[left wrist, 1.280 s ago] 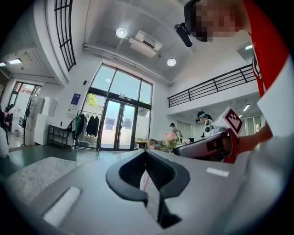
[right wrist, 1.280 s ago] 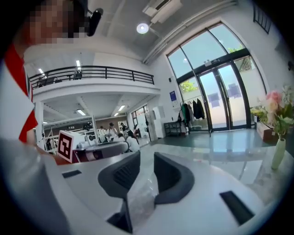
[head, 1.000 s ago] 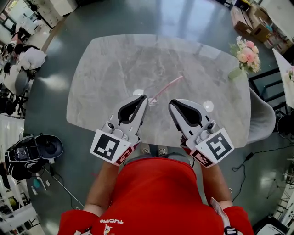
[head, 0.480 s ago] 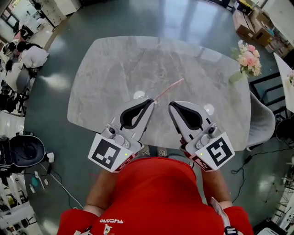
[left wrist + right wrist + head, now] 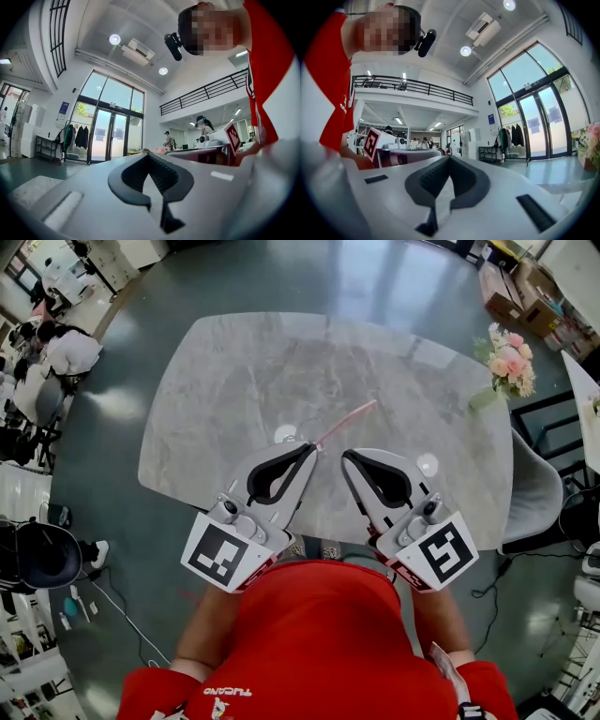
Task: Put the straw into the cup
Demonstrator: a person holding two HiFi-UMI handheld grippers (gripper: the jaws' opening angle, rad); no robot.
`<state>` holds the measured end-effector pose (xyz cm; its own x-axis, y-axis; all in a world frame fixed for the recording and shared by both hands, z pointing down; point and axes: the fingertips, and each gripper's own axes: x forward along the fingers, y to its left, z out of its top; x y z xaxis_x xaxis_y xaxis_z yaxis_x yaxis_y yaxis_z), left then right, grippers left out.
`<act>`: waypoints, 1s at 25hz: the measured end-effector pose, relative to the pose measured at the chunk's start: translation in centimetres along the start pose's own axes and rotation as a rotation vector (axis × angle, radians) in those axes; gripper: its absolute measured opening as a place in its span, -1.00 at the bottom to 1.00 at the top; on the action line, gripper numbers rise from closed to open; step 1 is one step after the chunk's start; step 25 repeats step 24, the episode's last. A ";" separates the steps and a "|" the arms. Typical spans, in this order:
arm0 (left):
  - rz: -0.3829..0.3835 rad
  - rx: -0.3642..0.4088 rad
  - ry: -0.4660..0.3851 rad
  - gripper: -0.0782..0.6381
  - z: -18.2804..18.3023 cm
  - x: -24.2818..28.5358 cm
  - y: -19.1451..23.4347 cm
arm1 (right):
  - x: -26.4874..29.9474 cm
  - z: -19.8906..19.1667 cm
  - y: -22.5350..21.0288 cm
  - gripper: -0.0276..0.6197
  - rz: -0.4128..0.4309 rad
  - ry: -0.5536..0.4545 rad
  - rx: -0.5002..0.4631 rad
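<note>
A pink straw point(image 5: 347, 419) slants up and to the right over the grey marble table point(image 5: 234, 381). Its lower end disappears behind the tip of my left gripper point(image 5: 308, 448), which also covers the spot where the clear cup stood, so the cup cannot be made out. My right gripper point(image 5: 347, 457) hovers just right of it, near the table's front edge. Both point level. In the left gripper view the left gripper point(image 5: 149, 157) has its jaw tips together with nothing between them. The right gripper point(image 5: 450, 158) looks the same in its own view. Neither touches the straw.
A vase of pink flowers point(image 5: 509, 354) stands at the table's right end, with a grey chair point(image 5: 539, 479) beside it. Cardboard boxes point(image 5: 511, 282) sit on the floor at the back right. People sit at the far left point(image 5: 56, 352).
My left gripper has risen and shifted slightly right, so its tip now covers the clear cup that showed at the straw's lower end. The right gripper has stayed in place.
</note>
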<state>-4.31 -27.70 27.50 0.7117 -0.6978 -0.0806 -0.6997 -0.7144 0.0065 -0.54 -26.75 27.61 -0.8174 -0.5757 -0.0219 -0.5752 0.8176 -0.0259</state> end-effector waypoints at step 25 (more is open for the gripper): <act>0.018 -0.003 0.017 -0.76 -0.6 0.3 0.0 | 0.1 -0.6 -0.6 -0.91 0.009 0.006 0.001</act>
